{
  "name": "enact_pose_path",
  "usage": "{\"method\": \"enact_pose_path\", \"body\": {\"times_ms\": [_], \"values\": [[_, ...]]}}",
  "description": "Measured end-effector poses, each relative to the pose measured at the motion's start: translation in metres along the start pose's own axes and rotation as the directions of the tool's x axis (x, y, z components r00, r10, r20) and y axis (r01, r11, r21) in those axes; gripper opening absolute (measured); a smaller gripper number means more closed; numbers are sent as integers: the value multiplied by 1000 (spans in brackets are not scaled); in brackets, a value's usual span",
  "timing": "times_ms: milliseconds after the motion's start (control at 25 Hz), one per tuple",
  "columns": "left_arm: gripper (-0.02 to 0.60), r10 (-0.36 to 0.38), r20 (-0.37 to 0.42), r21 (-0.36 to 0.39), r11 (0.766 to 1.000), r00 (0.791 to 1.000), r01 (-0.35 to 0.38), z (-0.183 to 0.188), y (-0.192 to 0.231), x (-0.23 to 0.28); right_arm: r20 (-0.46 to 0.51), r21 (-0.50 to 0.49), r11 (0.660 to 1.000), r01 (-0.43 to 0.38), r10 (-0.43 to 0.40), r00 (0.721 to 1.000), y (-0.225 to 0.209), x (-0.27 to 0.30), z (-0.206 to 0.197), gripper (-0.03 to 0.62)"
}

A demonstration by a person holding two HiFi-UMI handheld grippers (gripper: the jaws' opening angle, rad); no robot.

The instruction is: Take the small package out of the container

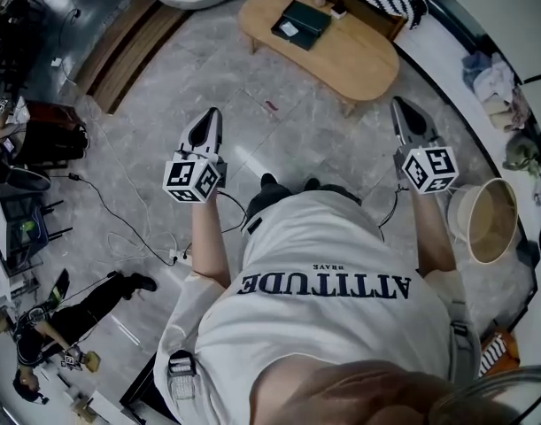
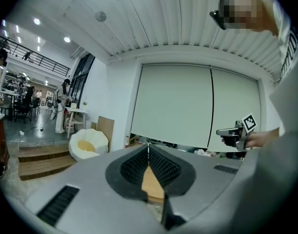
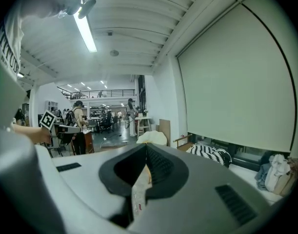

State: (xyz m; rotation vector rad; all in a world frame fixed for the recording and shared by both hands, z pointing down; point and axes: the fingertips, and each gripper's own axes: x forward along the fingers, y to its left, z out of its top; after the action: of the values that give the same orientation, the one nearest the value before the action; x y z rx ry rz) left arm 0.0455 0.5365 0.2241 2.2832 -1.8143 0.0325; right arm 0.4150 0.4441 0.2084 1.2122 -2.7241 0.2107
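On the wooden table (image 1: 359, 56) ahead of me sits a dark, shallow container (image 1: 310, 18). The small package (image 1: 289, 28) lies in it toward its near left corner, a pale, flat little square against the dark lining. A round cream tub (image 1: 491, 224) stands on the floor by my right arm. My left gripper (image 1: 213, 116) and right gripper (image 1: 399, 106) are both clenched on nothing, short of the table.
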Motion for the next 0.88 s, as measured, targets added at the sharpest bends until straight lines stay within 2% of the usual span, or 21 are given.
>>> {"method": "enact_pose_path", "body": {"times_ms": [160, 360, 640, 880], "values": [[25, 6, -4, 3, 1000, 1000, -6, -4, -14, 2, -3, 2, 1000, -12, 12, 1000, -9, -4, -4, 20], [23, 21, -2, -1, 1000, 1000, -21, -5, -12, 3, -14, 2, 1000, -29, 29, 999, -12, 3, -5, 20], [23, 27, -3, -14, 1000, 1000, -27, -5, 4, 19, -27, -6, 999, -40, 40, 999, -13, 29, -3, 20], [23, -3, -1, -11, 1000, 1000, 3, 0, 38, 44, -35, -11, 1000, -23, 22, 999, -8, 67, 0, 20]]}}
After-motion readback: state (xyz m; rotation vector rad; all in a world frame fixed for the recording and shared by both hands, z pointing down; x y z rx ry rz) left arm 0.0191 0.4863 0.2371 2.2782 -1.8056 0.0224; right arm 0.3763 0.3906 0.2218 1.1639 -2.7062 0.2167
